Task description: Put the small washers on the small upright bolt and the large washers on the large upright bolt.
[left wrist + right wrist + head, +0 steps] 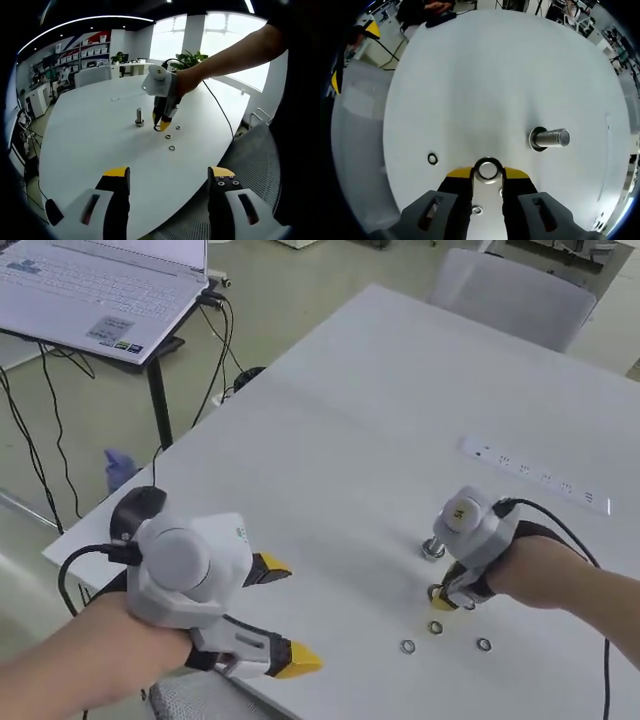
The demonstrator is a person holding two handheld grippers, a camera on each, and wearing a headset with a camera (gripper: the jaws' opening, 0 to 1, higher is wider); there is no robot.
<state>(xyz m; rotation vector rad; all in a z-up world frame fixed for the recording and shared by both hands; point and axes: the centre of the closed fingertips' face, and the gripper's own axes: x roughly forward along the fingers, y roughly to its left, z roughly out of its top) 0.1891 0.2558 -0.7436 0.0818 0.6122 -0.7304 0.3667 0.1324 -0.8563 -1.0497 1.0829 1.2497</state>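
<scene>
Head view puts your left gripper (290, 615) nearest, at the near edge of the white bench (350, 430). Its yellow-tipped fingers (300, 661) are spread wide with nothing between them, and the left gripper view shows the same wide gap over the bench edge. Just beyond, toward your right, three loose washers (436, 628) lie flat on the bench in a small cluster, apart from one another. Your right gripper (441, 598) points down just behind them, its fingers drawn in narrow on a washer (437, 592) pinched by its rim. In the right gripper view that washer (487, 159) sits right at the fingertips with its hole facing the camera; one of the loose washers lies off to the left on the bench and another shows low between the fingers. The upright bolt (433, 548) stands just beyond the right gripper, near it but not touching, with a wider collar at its base; whether it is the small or the large one cannot be told. Farther back a white power strip (535, 475) lies on the bench. Past the bench's far edges you have a laptop (95, 290) on a stand to the left and a grey chair (510, 295) at the top.
</scene>
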